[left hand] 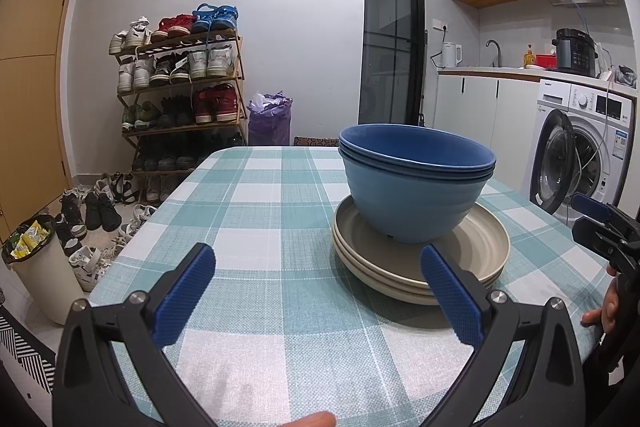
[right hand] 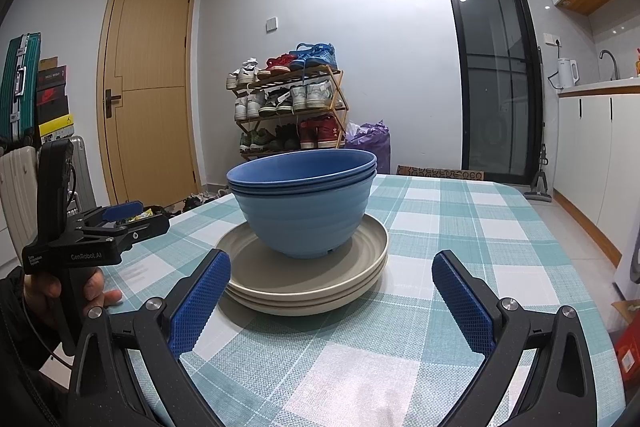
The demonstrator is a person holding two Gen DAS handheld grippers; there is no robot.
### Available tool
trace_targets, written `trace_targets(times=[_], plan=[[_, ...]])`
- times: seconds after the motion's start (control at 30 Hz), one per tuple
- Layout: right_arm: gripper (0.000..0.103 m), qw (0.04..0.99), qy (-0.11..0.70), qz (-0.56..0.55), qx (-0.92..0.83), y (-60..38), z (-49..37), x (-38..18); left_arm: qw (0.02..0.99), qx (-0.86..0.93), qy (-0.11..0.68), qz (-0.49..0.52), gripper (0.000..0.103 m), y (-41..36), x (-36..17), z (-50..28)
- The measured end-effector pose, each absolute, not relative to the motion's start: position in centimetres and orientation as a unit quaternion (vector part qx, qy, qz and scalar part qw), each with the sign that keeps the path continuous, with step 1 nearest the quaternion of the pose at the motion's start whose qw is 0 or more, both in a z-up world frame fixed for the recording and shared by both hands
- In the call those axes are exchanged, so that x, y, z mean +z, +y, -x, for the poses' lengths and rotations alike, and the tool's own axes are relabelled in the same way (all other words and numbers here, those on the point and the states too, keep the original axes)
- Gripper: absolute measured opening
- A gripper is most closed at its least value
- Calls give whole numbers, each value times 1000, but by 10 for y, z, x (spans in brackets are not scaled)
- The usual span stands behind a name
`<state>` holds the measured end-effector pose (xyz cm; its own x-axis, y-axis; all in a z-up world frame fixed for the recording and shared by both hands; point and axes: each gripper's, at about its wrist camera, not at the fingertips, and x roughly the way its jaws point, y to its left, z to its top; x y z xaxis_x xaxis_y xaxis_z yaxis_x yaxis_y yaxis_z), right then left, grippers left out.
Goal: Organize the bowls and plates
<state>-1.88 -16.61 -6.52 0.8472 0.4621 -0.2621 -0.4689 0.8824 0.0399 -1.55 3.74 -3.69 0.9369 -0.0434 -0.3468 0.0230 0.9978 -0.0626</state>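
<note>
Nested blue bowls (left hand: 416,183) (right hand: 306,203) sit upright on a stack of beige plates (left hand: 484,247) (right hand: 248,259) on the checked table. My left gripper (left hand: 318,259) is open, a little short of the stack, which lies ahead and to its right; its right fingertip overlaps the plates' near rim in this view. My right gripper (right hand: 331,267) is open as well, with the stack just beyond and between its fingertips. Nothing is held. In the right wrist view the left gripper (right hand: 120,213) appears at the left in a hand; the right gripper (left hand: 592,207) shows at the left wrist view's right edge.
The teal-and-white checked tablecloth (left hand: 260,211) (right hand: 460,227) covers the table. Beyond it stand a shoe rack (left hand: 180,87), a purple bag (left hand: 270,119), a bin (left hand: 40,267) on the floor at left, and a washing machine (left hand: 580,155) at right. A wooden door (right hand: 148,87) is behind.
</note>
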Motion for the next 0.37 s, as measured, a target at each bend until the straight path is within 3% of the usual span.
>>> trace_targets(times=[0.37], plan=[[103, 961, 133, 13, 243, -165, 18, -66, 983, -20, 177, 30, 103, 37, -38, 15]])
